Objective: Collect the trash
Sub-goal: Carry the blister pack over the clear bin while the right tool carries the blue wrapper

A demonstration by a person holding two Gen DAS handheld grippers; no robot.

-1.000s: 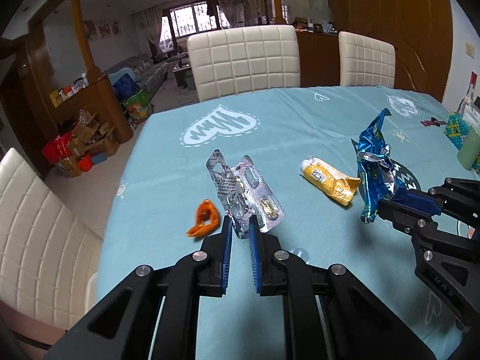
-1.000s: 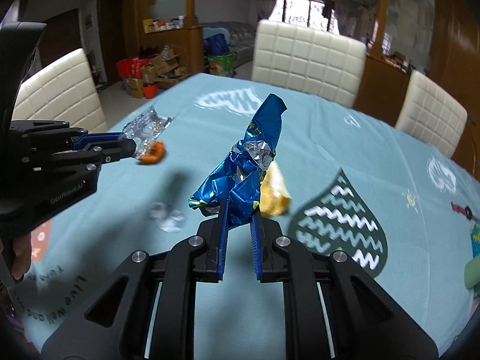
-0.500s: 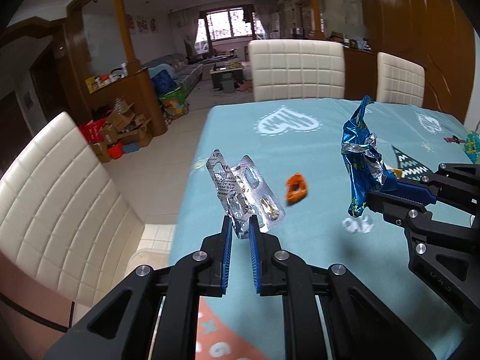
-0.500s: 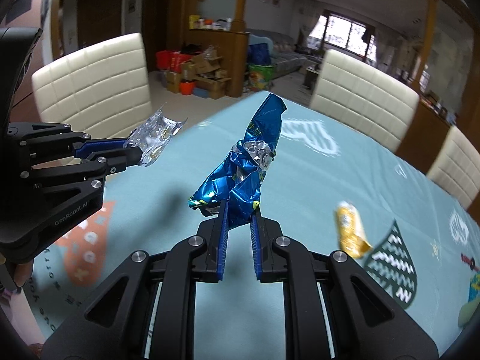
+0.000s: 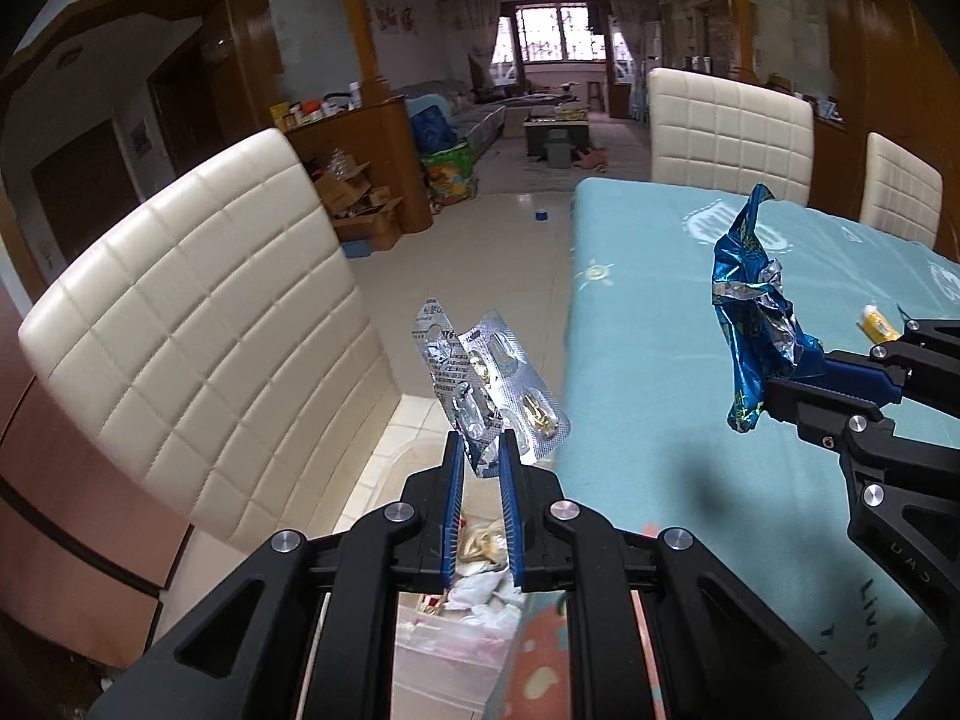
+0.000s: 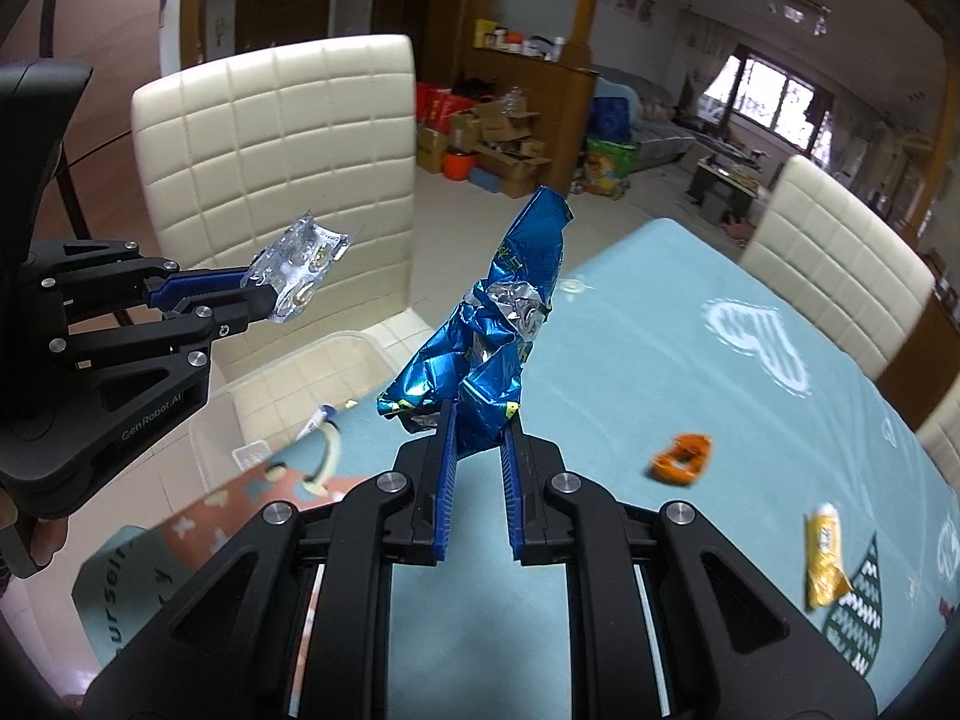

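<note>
Pinching down on a bent pair of silver blister packs (image 5: pixel 489 387), my left gripper (image 5: pixel 480 450) has its blue pads almost together, with only the foil's lower edge between them; the packs stand up and lean away from the fingertips, a few yellow capsules showing in their pockets. Just below and behind those fingertips, past the table's edge, sits a clear plastic bin (image 5: pixel 420 648) on the floor with white and pink scraps in it, so my left tongs hang over the gap between table and chair rather than over the cloth. My right gripper (image 6: pixel 479 420) is likewise nearly closed, its pads clamped on the bottom of a crumpled blue foil wrapper (image 6: pixel 498 330) that rises upright from them, silver lining showing at its waist. The two grippers are side by side and apart, not touching, the right one over the turquoise tablecloth (image 6: pixel 630 360) near its corner. To the right of my right tongs, lying on the cloth, is a small orange scrap (image 6: pixel 683 457), and further right a yellow wrapper (image 6: pixel 825 552). Beyond my left tongs stands a cream padded chair (image 5: pixel 210 348), and further off cardboard boxes (image 6: pixel 498 132) are stacked on the tiled floor against a wooden partition.
</note>
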